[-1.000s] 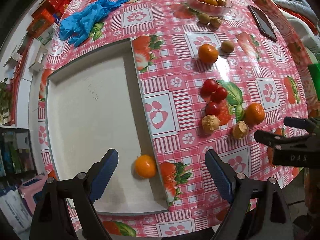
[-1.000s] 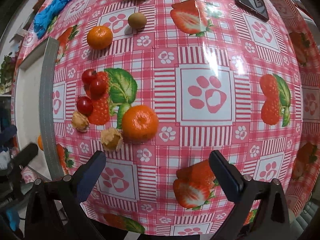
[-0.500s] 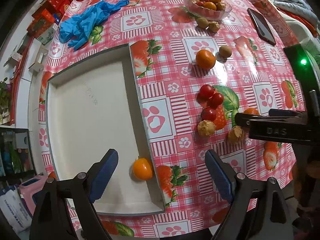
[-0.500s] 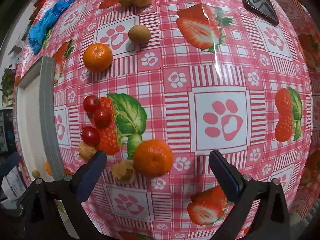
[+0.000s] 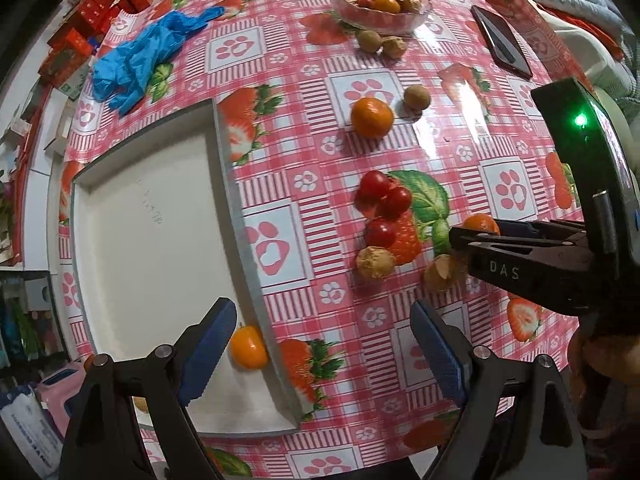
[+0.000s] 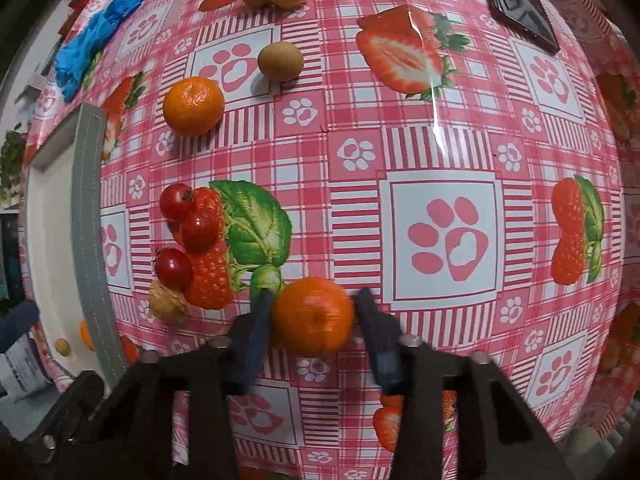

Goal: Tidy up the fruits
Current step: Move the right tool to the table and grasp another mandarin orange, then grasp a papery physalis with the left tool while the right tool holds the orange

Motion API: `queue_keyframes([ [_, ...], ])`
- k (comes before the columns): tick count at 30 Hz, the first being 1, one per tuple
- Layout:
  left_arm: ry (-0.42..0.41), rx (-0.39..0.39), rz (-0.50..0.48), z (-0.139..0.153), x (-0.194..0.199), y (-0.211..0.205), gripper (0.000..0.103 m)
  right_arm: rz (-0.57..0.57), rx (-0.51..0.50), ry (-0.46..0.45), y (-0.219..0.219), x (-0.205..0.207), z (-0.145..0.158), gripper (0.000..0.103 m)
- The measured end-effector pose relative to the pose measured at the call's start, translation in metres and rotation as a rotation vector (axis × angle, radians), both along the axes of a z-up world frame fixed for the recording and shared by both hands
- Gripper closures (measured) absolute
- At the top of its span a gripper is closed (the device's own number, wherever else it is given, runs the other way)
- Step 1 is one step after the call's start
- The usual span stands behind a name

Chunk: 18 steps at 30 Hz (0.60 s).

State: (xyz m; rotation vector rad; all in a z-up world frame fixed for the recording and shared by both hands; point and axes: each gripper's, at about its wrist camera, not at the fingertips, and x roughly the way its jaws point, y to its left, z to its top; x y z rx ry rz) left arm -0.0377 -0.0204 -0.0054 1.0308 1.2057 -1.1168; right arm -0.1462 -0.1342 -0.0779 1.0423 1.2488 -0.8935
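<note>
My right gripper [image 6: 314, 320] is shut on a mandarin [image 6: 313, 316] that rests on the tablecloth; both blue pads touch its sides. It shows in the left wrist view [image 5: 480, 224], half hidden by the right gripper. My left gripper [image 5: 324, 348] is open and empty above the near corner of the white tray [image 5: 236, 200], where a small orange fruit [image 5: 249, 347] lies. A second mandarin [image 6: 193, 105], three cherry tomatoes [image 6: 199, 229], a walnut [image 6: 168, 302] and a brown round fruit [image 6: 280, 61] lie loose on the cloth.
A glass bowl [image 5: 380, 18] of fruit stands at the far side, with two brown fruits [image 5: 382, 43] in front. A phone [image 5: 502, 46] lies far right. Blue gloves [image 5: 140, 60] and red boxes [image 5: 92, 12] are far left. The tray's grey rim [image 6: 90, 220] is left of the right gripper.
My right gripper has moved forward and closed on the near mandarin. The left gripper has stayed open, shifting slightly.
</note>
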Motion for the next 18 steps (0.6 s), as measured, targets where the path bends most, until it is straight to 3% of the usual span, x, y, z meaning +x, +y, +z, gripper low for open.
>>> queue_keyframes([
  [10, 0.078, 0.025, 0.015, -0.013, -0.026, -0.009, 0.014, -0.032, 0.002, -0.043, 0.004, -0.061, 0.004, 0.06],
  [18, 0.089, 0.043, -0.063, -0.033, -0.074, -0.022, 0.014, -0.073, -0.003, -0.035, 0.015, -0.116, 0.015, 0.06],
])
